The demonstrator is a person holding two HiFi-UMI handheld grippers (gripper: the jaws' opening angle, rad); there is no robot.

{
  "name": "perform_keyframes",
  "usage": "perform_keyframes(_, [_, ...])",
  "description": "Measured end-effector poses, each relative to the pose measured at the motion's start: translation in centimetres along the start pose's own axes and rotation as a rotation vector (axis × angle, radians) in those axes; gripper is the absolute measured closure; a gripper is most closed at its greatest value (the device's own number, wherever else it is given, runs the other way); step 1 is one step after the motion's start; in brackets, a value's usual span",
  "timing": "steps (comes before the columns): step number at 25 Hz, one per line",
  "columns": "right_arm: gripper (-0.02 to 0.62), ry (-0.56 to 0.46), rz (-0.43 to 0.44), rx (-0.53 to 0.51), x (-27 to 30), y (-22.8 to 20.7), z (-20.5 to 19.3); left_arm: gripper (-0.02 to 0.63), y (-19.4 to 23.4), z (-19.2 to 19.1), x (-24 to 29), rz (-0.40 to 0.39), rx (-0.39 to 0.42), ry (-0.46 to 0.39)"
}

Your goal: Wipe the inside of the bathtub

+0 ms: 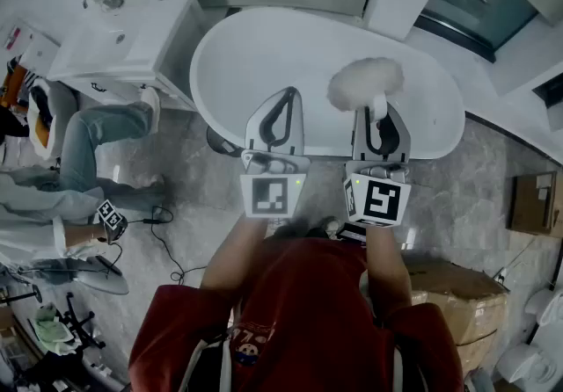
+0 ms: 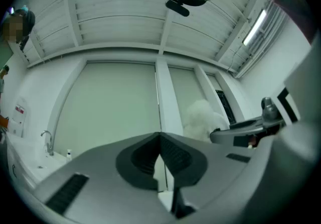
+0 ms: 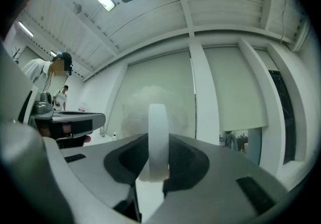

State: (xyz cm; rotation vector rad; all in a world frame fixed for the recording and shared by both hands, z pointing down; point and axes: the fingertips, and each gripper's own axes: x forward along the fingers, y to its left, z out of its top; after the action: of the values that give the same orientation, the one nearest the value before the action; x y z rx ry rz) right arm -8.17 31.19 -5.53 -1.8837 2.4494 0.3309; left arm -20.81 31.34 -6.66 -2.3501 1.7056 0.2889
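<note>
The white oval bathtub [image 1: 264, 47] lies ahead of me in the head view. Over its near rim my right gripper [image 1: 379, 111] is shut on the white handle [image 3: 158, 137] of a fluffy white duster [image 1: 366, 83]. The duster's head hangs over the tub's right half, and in the right gripper view the fluffy head [image 3: 145, 105] rises past the jaws. To its left my left gripper [image 1: 288, 98] is held over the same rim with nothing in it; its jaws meet at the tips [image 2: 160, 137]. The left gripper view also catches the duster [image 2: 201, 117].
A white vanity with a sink and tap [image 1: 123, 34] stands left of the tub. A person in jeans [image 1: 97, 131] sits at the far left, near a cable on the marble floor [image 1: 167, 232]. Cardboard boxes [image 1: 457, 302] stand at the right.
</note>
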Motion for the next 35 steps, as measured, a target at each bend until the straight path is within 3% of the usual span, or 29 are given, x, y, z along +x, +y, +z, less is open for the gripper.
perform_keyframes(7, [0.499,0.007,0.002,0.001,0.6,0.9,-0.3,0.592,1.1,-0.2,-0.1,0.004,-0.01,0.012])
perform_keyframes(17, [0.499,0.001,0.001,0.004,1.3,2.6,-0.2,0.591,3.3,-0.1,-0.8,0.003,0.037,0.006])
perform_keyframes(25, [0.499,0.021,0.006,0.015,2.5,6.9,-0.9,0.592,7.2,-0.7,-2.1,-0.005,0.019,0.016])
perform_keyframes(35, [0.499,0.086,0.011,0.043,5.2,9.1,-3.9,0.592,10.9,-4.2,-1.2,-0.003,0.006,0.072])
